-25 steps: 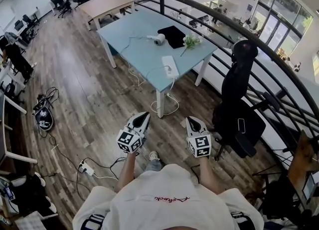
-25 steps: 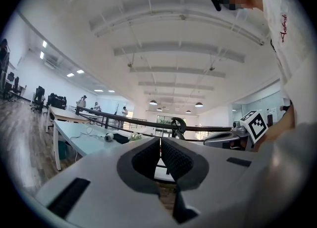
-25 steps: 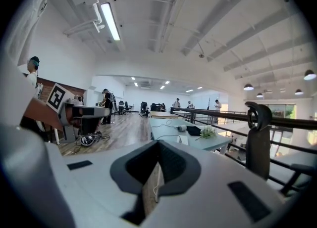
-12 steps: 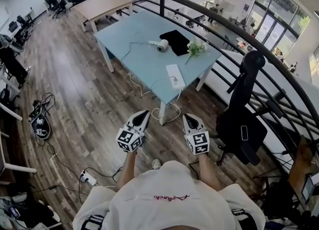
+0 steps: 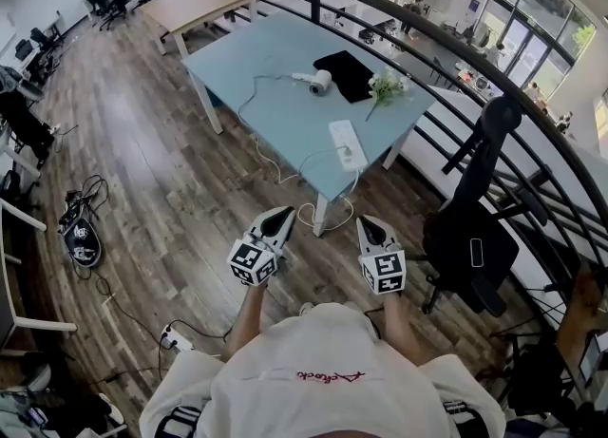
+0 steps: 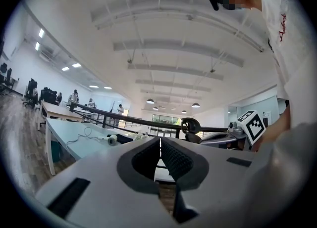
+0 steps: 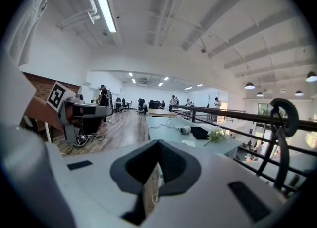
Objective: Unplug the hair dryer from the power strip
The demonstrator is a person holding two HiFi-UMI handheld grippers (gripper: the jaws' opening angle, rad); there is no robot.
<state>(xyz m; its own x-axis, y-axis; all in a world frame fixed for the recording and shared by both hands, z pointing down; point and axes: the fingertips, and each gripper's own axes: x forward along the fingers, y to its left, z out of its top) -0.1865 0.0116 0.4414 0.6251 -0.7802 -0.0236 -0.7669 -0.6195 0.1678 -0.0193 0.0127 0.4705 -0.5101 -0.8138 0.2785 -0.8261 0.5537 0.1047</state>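
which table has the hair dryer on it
The light blue table nearer the person: the hair dryer lies by its black mat. The wooden table stands behind it.

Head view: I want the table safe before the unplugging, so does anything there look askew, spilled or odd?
Nothing is spilled or broken. The power strip lies close to the table's near corner, its cord dangling to a loose coil on the floor; the flower sprig lies flat.

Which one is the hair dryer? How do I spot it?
Find the big light blue table on the wooden floor. Toward its far end, just left of a black mat, lies the hair dryer. It is white and round like a tube, unlike the flat white power strip near the table's close edge.
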